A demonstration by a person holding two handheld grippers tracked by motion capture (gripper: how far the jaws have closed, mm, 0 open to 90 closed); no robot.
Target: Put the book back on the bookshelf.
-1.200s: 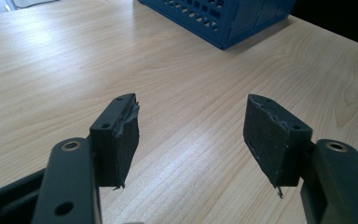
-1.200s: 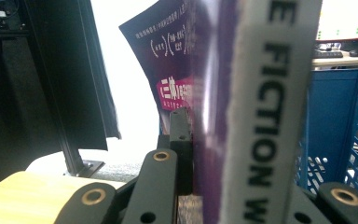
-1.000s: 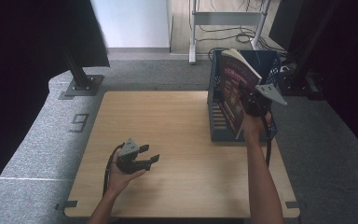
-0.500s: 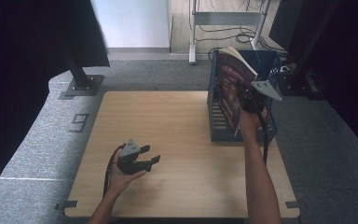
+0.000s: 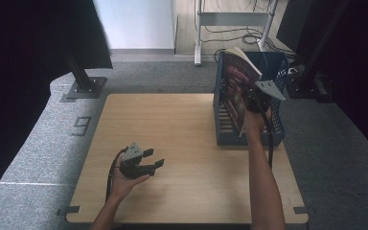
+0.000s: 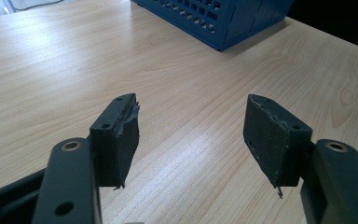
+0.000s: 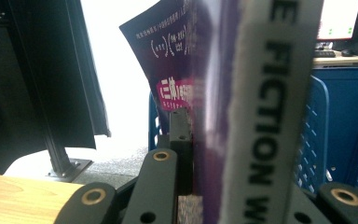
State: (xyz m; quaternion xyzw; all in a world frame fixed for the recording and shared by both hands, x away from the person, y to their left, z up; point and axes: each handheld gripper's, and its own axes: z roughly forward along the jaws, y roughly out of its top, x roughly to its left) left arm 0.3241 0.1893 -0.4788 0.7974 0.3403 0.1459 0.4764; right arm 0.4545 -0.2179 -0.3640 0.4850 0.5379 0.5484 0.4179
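Book (image 5: 236,91) stood upright over the blue basket (image 5: 273,136) at far right, clamped in your right gripper (image 5: 253,101); your left gripper (image 5: 148,163) sat open and empty, well apart.

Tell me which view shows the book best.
The high view: the book shows whole, tilted in the blue basket, held by the right tool. The right gripper view shows its cover and spine lettering close up, cropped. The left gripper view shows the basket's corner.
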